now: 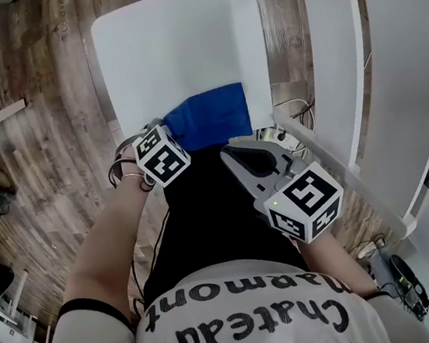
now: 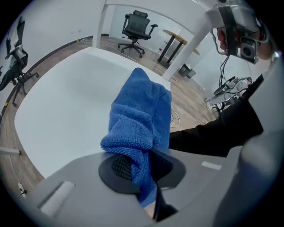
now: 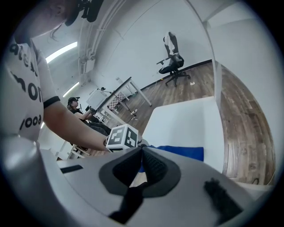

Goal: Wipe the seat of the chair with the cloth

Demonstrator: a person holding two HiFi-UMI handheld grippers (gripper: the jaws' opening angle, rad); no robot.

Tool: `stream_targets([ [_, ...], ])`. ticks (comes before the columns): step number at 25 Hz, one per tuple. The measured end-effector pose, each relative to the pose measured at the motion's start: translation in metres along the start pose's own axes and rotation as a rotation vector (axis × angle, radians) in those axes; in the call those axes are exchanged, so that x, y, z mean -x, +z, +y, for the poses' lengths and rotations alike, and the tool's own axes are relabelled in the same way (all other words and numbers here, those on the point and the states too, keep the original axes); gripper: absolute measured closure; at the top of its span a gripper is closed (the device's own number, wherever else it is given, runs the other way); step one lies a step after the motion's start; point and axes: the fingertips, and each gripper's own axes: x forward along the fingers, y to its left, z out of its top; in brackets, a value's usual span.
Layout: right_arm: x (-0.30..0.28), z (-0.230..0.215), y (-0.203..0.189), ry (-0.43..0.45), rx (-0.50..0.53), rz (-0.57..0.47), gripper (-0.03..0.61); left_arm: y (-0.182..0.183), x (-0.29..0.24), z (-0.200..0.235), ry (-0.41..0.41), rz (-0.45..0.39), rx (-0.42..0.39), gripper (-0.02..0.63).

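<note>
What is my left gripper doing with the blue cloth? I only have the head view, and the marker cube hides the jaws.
Observer: The left gripper is shut on the blue cloth, with a fold pinched between its pads.
Operator: And the right one?
Observer: The right gripper has its jaws together, with nothing between them.
Operator: Is the cloth spread flat?
Observer: No. In the left gripper view it bunches into a raised hump just ahead of the jaws, above the white seat.

shirt (image 1: 250,319) | print "Chateau", upside down in head view | second word probably "Marmont", partly hidden
</note>
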Motion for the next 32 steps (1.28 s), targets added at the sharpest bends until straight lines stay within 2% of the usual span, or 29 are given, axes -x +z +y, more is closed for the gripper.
stream_targets([
  [11, 0.015, -0.012, -0.012, -0.052, -0.057, -0.038, 0.563, 0.074, -0.020, -0.021, -0.042, -0.066, -0.097, 0.558],
  [24, 0.044, -0.034, -0.031, -0.159, -0.132, -0.084, 0.563, 0.127, -0.034, -0.039, -0.114, -0.103, -0.172, 0.557],
  [32, 0.054, -0.044, -0.047, -0.209, -0.158, -0.105, 0.564, 0.170, -0.045, -0.054, -0.126, -0.142, -0.260, 0.554],
])
